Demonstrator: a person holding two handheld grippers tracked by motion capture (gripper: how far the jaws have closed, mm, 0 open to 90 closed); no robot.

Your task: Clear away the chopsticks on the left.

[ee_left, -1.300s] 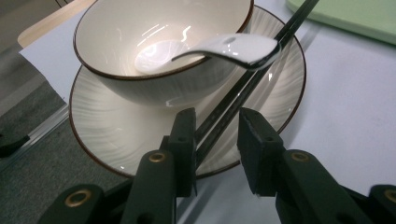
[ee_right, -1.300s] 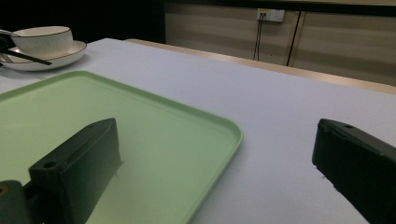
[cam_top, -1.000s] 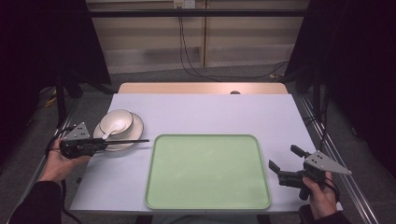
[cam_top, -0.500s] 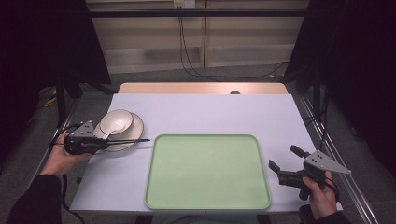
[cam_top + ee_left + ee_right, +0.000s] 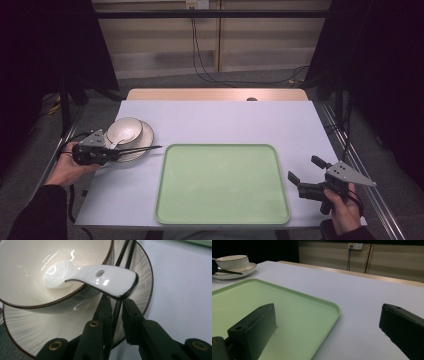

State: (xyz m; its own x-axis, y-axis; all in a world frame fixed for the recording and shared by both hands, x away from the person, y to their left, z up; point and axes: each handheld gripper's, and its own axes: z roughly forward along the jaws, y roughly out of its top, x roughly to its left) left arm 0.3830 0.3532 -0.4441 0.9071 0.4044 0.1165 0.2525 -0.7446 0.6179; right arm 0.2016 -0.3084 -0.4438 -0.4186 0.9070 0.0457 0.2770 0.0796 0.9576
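Pale lavender table (image 5: 225, 120) stretches under dark curtains, with cables hanging down the back wall. At its left edge sits a plate (image 5: 142, 140) carrying a bowl (image 5: 125, 131), a white spoon (image 5: 100, 277) resting inside with its handle over the rim. Black chopsticks (image 5: 142, 148) lie across the plate, and the left gripper (image 5: 116, 312) has just been closing, its jaws now pinched on them beneath the spoon handle. A green tray (image 5: 222, 182) lies empty mid-table. Beside the tray's right edge the right gripper (image 5: 302, 179) hovers, jaws wide apart around nothing.
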